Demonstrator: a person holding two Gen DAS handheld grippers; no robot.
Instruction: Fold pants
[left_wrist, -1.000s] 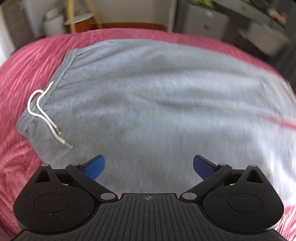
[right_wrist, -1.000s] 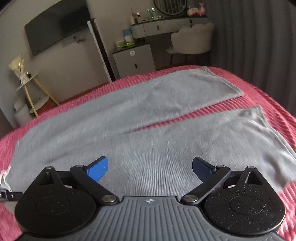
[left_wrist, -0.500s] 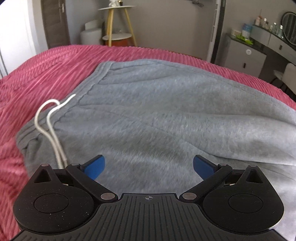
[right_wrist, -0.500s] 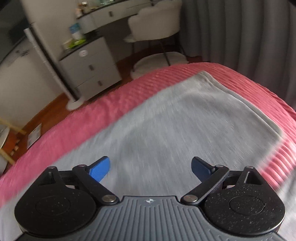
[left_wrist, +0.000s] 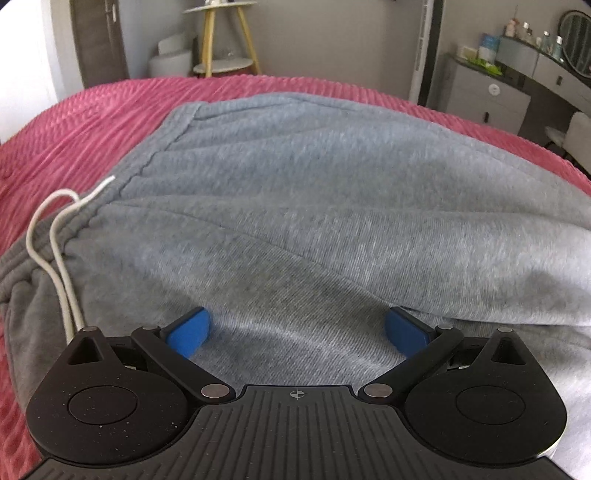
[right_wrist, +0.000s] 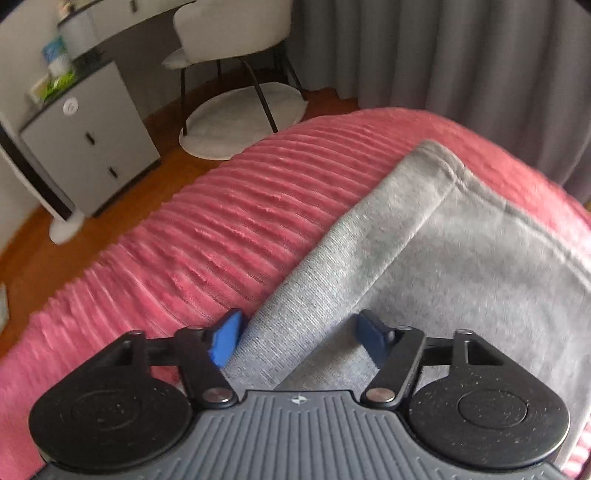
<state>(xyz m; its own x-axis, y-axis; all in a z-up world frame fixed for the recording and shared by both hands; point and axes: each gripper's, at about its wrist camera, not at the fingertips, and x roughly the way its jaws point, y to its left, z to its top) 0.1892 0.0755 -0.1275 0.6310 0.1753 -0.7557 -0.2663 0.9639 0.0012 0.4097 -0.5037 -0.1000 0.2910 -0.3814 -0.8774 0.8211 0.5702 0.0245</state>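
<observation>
Left tongs (left_wrist: 297, 328) sit spread wide, blue pads (left_wrist: 188, 330) low over the grey pants (left_wrist: 314, 206), gripping nothing. The cloth fills the gap between them, rumpled into long soft folds. Just to the left, the white drawstring (left_wrist: 55, 243) loops off the waistband (left_wrist: 136, 173) and trails down beside the tongs' left arm. Beyond the pants, the pink ribbed bedspread (left_wrist: 85, 125) runs to the edge of the bed, with a small round side table (left_wrist: 221, 37) past it.

Over to the right tongs (right_wrist: 297, 339): open too, though narrower, and straddling the edge of a trouser leg (right_wrist: 461, 258) near its hem (right_wrist: 454, 173). The left pad (right_wrist: 227, 341) is just off the cloth over the bedspread (right_wrist: 221, 240), the right pad over grey fabric. Nothing pinched. The leg lies flat, angling away to the right. Beyond the bed: wooden floor, a white chair (right_wrist: 229, 33), a grey cabinet (right_wrist: 92, 140) and grey curtains (right_wrist: 461, 55).
</observation>
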